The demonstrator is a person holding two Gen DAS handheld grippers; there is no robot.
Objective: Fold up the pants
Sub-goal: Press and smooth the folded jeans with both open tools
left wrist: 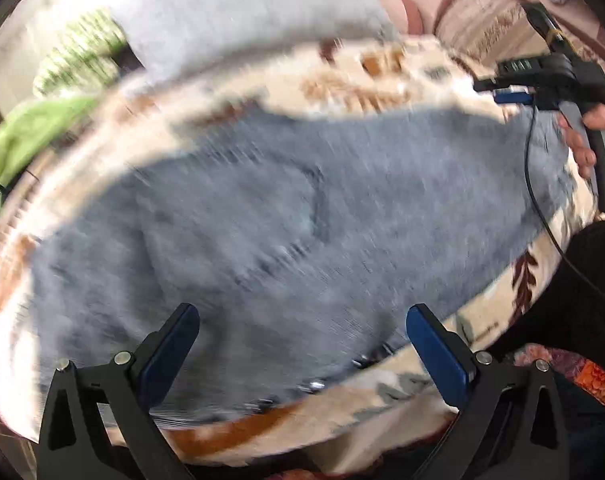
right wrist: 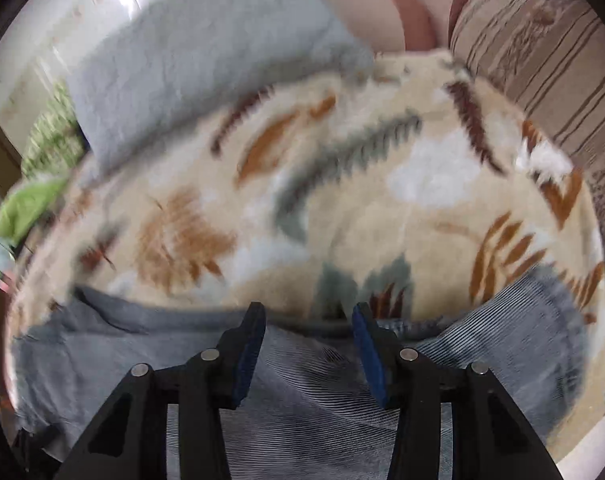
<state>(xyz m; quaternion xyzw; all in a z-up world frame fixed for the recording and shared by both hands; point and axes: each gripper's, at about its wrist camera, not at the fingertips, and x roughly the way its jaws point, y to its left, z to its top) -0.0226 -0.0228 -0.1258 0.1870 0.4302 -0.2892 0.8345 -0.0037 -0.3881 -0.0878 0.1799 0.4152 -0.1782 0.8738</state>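
Grey-blue corduroy pants (left wrist: 294, 216) lie spread on a cream blanket with a leaf print (left wrist: 342, 76). My left gripper (left wrist: 302, 320) is wide open above the pants near their waist edge, holding nothing. My right gripper (right wrist: 308, 316) is open over the pants (right wrist: 302, 400), its fingertips near the pants' far edge; cloth lies between and below the fingers, not pinched. The right gripper also shows in the left wrist view (left wrist: 514, 90) at the far right end of the pants, held by a hand. Both views are motion-blurred.
A light grey cushion (right wrist: 206, 48) lies at the back of the blanket (right wrist: 422, 176). A striped brown sofa cushion (right wrist: 542, 52) is at the right. Green cloth (left wrist: 30, 136) sits at the left. A person's dark leg (left wrist: 582, 288) is at the right.
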